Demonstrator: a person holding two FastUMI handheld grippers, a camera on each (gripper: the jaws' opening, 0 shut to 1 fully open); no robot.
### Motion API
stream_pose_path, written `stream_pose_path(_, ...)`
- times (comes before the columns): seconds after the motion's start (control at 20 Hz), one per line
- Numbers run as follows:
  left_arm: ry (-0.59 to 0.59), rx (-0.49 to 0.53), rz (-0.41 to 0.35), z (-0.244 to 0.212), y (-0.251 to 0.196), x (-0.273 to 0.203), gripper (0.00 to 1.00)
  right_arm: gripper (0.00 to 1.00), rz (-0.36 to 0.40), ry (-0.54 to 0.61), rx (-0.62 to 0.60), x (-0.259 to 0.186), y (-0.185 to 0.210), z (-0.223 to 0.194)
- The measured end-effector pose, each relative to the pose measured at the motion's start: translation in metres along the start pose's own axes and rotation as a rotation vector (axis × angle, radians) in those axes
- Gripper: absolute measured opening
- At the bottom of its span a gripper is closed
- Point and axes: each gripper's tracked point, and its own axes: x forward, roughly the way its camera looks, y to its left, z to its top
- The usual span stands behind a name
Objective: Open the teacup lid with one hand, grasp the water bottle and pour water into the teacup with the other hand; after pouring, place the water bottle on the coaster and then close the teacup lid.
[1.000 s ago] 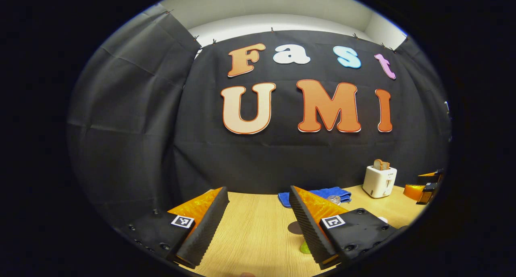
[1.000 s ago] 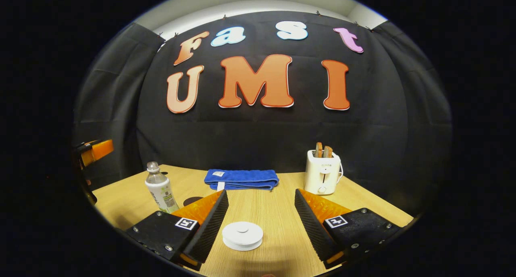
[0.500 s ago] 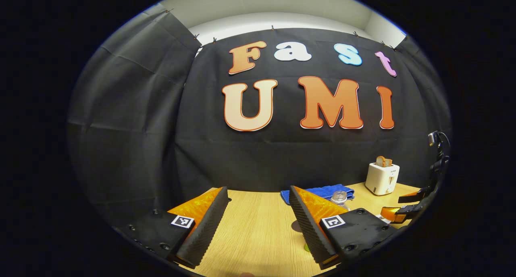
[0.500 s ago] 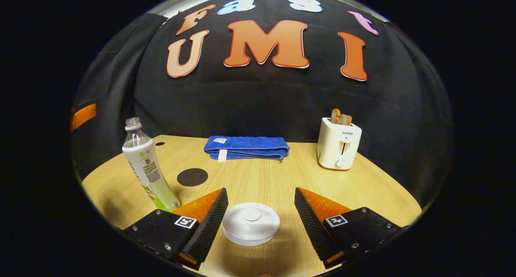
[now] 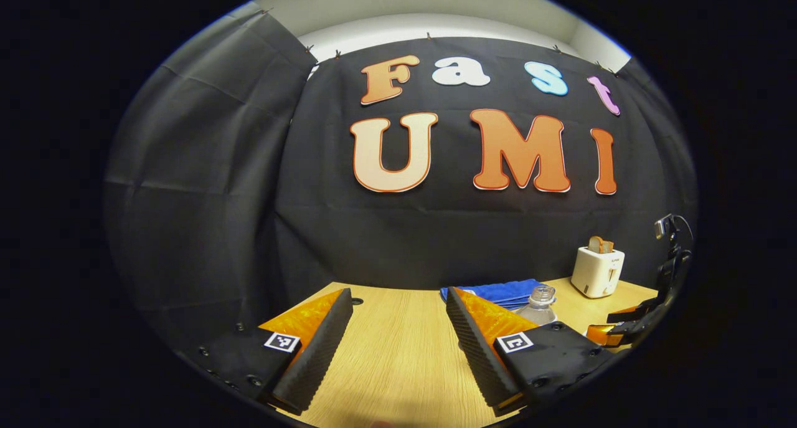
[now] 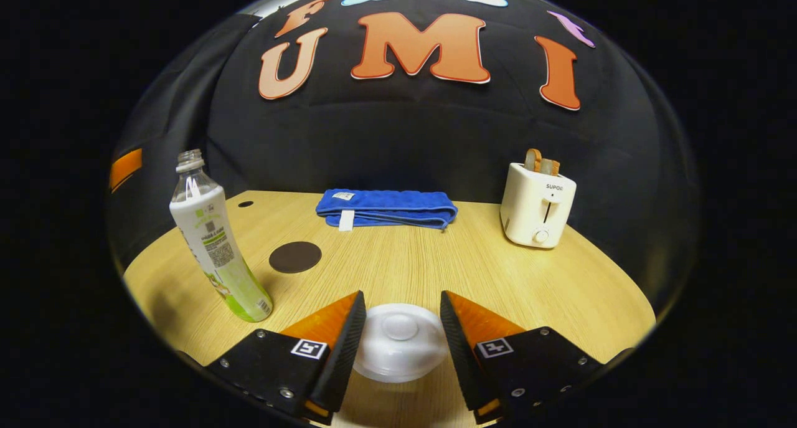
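The white teacup lid [image 6: 400, 344] sits between the fingers of my right gripper [image 6: 401, 297], and both pads lie against its rim. The cup below the lid is hidden. The water bottle [image 6: 215, 241] has no cap and stands upright on the table at the left. Just to its right lies the dark round coaster [image 6: 295, 256]. My left gripper [image 5: 398, 294] is open over bare table, holding nothing. The bottle's neck [image 5: 540, 300] pokes up behind its right finger. The right gripper [image 5: 629, 328] shows at the far right of the left gripper view.
A folded blue towel [image 6: 386, 207] lies at the back of the wooden table [image 6: 436, 260]. A white toaster [image 6: 538, 207] with bread in it stands at the back right. An orange part of the left gripper [image 6: 124, 166] shows at the far left edge.
My right gripper came down and forward over the lid, and its fingers narrowed onto it. My left gripper stayed open and shifted a little, so more of the bottle's neck shows.
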Motion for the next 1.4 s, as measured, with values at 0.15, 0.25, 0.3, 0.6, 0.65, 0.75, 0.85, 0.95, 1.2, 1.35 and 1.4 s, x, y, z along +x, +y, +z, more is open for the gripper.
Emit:
stream_pose_path(0.15, 0.004, 0.0, 0.006, -0.002, 0.002, 0.002, 0.99, 0.6, 0.01, 0.014, -0.001, 0.003, 0.004, -0.005)
stream_pose_path(0.25, 0.007, -0.002, 0.007, -0.003, 0.003, 0.002, 0.99, 0.53, 0.01, 0.004, -0.014, 0.005, 0.006, -0.003)
stream_pose_path(0.3, 0.009, -0.003, 0.007, -0.003, 0.002, 0.002, 0.99, 0.52, 0.009, 0.001, -0.019, 0.003, 0.006, -0.002)
stream_pose_path(0.6, 0.008, -0.001, 0.006, -0.002, -0.002, 0.008, 0.99, 0.23, 0.004, -0.005, -0.007, 0.007, 0.002, 0.0)
stream_pose_path(0.65, 0.007, -0.002, 0.007, -0.003, -0.002, 0.008, 0.99, 0.19, -0.002, -0.004, 0.001, 0.007, 0.001, 0.001)
stream_pose_path(0.75, 0.005, -0.003, 0.008, -0.004, -0.002, 0.008, 0.99, 0.16, -0.012, -0.016, 0.026, 0.004, -0.005, 0.007)
stream_pose_path(0.85, 0.0, -0.001, 0.014, -0.002, 0.0, 0.007, 0.99, 0.15, -0.019, -0.044, 0.04, -0.003, -0.011, 0.02)
stream_pose_path(0.95, -0.005, -0.008, 0.016, -0.001, 0.001, 0.006, 0.99, 0.15, -0.027, -0.071, 0.052, -0.013, -0.019, 0.03)
stream_pose_path(1.2, -0.011, -0.01, 0.007, 0.0, -0.007, 0.002, 0.99, 0.15, -0.091, -0.112, 0.046, -0.039, -0.061, 0.046)
stream_pose_path(1.35, -0.016, -0.009, -0.008, 0.002, -0.015, -0.003, 0.99, 0.15, -0.15, -0.117, 0.048, -0.052, -0.093, 0.043)
stream_pose_path(1.4, -0.015, -0.011, -0.013, 0.003, -0.019, -0.006, 0.99, 0.15, -0.165, -0.116, 0.056, -0.056, -0.101, 0.041)
